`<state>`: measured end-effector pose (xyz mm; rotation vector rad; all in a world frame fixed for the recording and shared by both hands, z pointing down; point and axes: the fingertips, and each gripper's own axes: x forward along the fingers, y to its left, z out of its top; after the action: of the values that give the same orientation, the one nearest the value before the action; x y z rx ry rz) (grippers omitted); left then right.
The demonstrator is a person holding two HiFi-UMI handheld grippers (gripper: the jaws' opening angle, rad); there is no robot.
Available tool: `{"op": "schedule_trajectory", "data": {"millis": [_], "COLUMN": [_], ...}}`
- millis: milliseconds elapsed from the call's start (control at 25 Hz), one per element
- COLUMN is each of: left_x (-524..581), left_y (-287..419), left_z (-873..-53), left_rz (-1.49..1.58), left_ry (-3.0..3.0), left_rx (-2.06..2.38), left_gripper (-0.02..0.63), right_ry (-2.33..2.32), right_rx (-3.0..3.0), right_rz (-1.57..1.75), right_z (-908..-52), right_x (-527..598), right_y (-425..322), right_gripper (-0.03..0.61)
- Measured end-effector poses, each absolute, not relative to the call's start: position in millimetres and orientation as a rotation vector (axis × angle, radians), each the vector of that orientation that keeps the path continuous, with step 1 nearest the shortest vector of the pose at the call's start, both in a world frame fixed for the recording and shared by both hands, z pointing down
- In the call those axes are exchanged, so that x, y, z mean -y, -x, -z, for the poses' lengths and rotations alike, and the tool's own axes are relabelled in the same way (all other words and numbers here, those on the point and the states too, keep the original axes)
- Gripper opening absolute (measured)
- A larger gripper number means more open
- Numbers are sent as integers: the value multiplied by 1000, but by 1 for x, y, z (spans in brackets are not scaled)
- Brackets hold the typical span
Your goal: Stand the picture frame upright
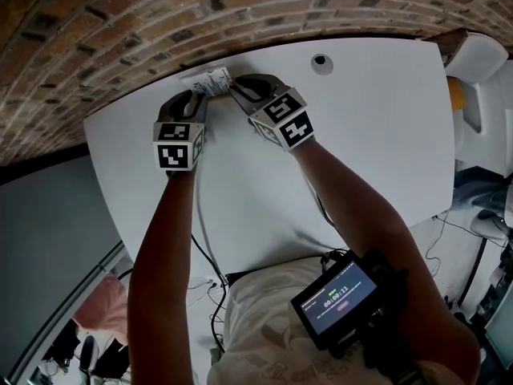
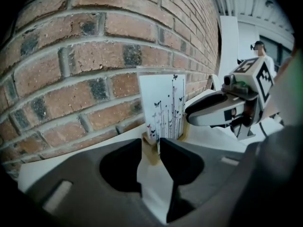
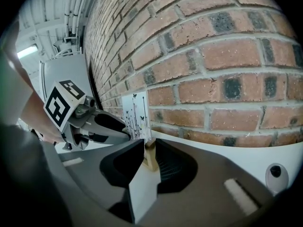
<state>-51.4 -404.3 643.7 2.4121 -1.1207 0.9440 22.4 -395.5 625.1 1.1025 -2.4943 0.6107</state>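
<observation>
"Judging by its thin panel, how would the picture frame (image 1: 207, 81) have handled?"

"Light, stiff and breakable, so best gripped low. It stood upright at top centre of the counter (image 1: 361, 135), by the brick wall (image 1: 120, 22). The left tongs (image 2: 151, 145) and right tongs (image 3: 150, 150) were each nearly closed, pinching its wooden base. Both forearms (image 1: 160, 239) reached forward, tilted down."

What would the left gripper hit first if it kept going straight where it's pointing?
The picture frame: its wooden bottom edge is already between the jaws of the left gripper, so it would push that. The brick wall stands close behind, though how close is hard to judge.
</observation>
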Motion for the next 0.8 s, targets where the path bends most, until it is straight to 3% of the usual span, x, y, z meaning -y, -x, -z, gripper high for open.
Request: {"op": "schedule_trajectory", "data": {"millis": [320,640,800], "left_x": [390,360,338], "left_y": [55,67,76], "left_z": [-635,-611,-599], "left_rz": [-904,-834,-787], "left_ry": [-2383,-2395,-2401], "left_rx": [1117,1131,1132], "left_gripper": [126,126,86], "right_ry": [-1142,-1165,-1173], "right_rx": [2515,2526,2518], "right_rz": [-663,-638,-617], "right_z": [-613,-599,-590], "right_x": [387,363,343], "right_y": [-28,-23,-19], "right_gripper": [92,52,39]}}
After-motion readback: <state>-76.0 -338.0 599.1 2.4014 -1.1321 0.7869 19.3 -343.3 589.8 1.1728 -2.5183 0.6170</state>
